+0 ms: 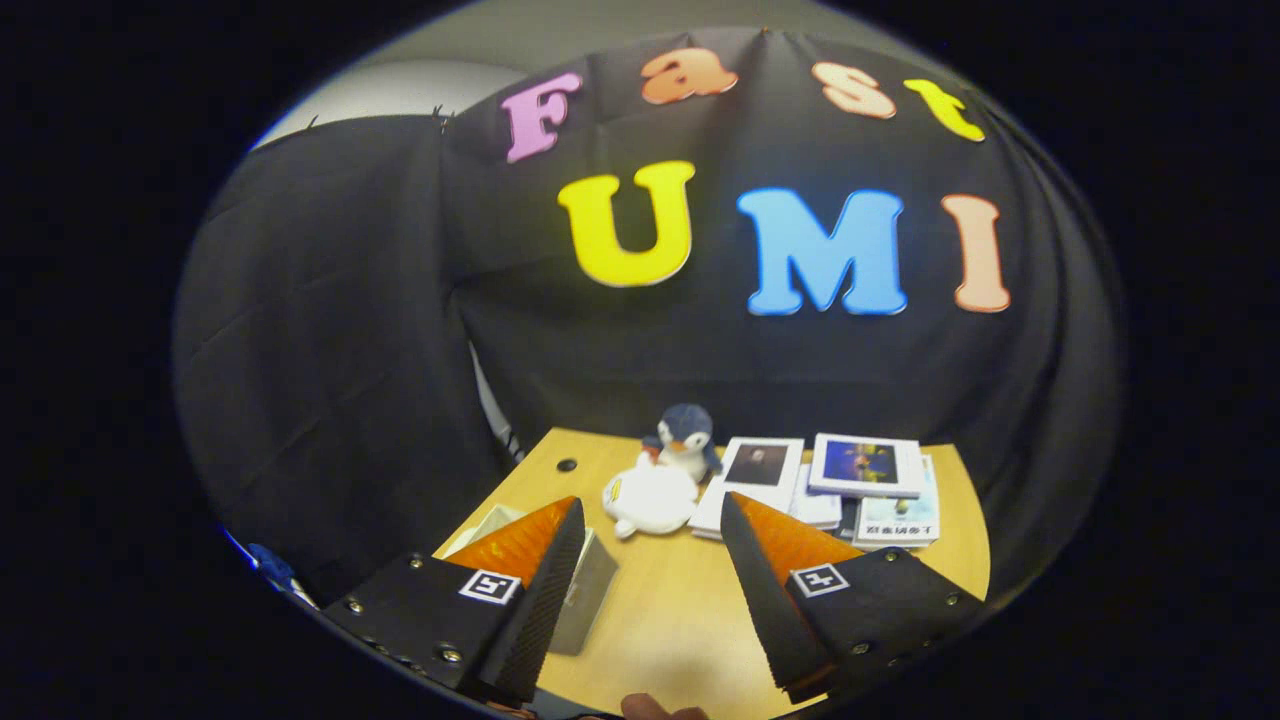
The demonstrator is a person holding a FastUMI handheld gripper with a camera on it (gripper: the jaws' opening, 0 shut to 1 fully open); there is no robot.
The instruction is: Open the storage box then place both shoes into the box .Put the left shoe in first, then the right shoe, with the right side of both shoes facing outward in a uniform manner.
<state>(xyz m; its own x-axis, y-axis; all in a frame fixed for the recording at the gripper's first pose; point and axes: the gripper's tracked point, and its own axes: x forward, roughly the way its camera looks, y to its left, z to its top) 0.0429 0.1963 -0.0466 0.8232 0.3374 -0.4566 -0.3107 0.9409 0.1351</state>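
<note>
My gripper point(652, 503) is open and held above a wooden table point(660, 620), with nothing between its fingers. The left finger point(545, 590) and right finger point(765, 590) have black ribbed pads and orange backs. A pale-rimmed, grey-sided box-like thing point(592, 590) lies on the table behind the left finger, which hides most of it. I cannot tell whether it is the storage box or whether it is open.
Beyond the fingertips a white plush toy point(650, 500) lies in front of a blue-grey penguin plush point(686, 438). To their right is a loose stack of books point(850, 485). Black cloth walls surround the table. A person's fingertip point(660, 708) shows beneath the fingers.
</note>
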